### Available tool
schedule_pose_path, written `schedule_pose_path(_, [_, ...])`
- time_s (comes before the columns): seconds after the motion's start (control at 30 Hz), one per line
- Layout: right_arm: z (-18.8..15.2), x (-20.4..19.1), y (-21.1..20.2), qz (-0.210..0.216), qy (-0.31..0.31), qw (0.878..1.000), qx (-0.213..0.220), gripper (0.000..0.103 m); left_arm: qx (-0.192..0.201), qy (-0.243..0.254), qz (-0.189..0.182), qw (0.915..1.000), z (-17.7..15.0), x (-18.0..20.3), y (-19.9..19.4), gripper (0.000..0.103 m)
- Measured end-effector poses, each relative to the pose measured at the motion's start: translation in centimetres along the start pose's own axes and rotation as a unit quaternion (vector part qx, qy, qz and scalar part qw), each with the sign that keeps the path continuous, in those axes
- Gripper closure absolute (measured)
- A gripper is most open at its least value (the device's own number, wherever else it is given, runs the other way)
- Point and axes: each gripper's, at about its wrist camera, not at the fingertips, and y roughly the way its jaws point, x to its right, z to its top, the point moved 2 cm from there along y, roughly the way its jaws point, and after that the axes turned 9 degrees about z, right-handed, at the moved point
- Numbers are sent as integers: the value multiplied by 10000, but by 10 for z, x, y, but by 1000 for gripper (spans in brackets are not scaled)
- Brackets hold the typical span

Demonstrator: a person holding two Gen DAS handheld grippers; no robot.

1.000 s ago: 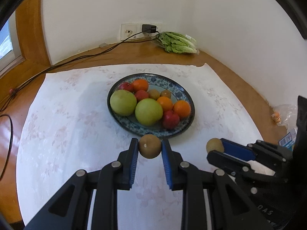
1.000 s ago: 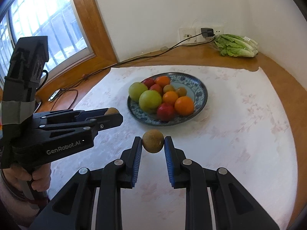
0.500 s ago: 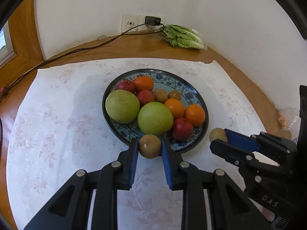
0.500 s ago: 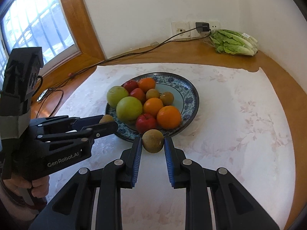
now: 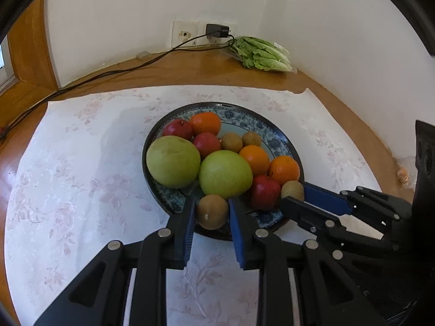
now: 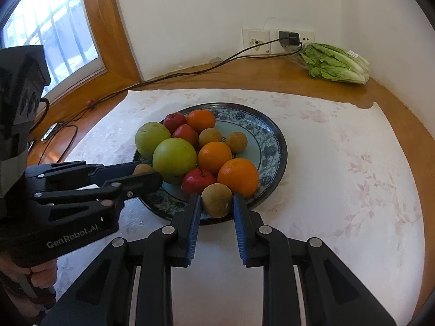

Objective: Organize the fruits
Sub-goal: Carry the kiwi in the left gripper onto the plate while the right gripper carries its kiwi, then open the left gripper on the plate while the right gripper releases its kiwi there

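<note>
Two small brown kiwis, light and a bit soft, best pinched gently across the middle: left tool point(image 5: 212, 212) closed on kiwi point(image 5: 212, 212) over the plate's point(image 5: 277, 141) near rim, right tool point(image 6: 217, 203) clamping its own kiwi point(image 6: 217, 199), window only in right view.

"GenRobot.AI" in white on the left gripper point(image 6: 148, 175) body

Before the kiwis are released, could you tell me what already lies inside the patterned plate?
The plate holds two green pomelos, three oranges, three red apples and two kiwis. Its near floor is hidden by fruit.
</note>
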Motion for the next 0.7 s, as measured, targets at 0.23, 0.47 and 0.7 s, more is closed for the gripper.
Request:
schedule_pose_path(0.23, [2, 5, 5, -103, -35, 9999, 59, 78, -31, -6, -6, 10000, 0, 5, 9, 78])
schedule_pose_path(0.47, [4, 11, 6, -77, 79, 9999, 126, 78, -32, -17, -28, 10000, 0, 5, 10, 78])
schedule_pose_path(0.7, [4, 12, 3, -68, 196, 9997, 163, 73, 4, -7, -14, 10000, -2, 6, 4, 69])
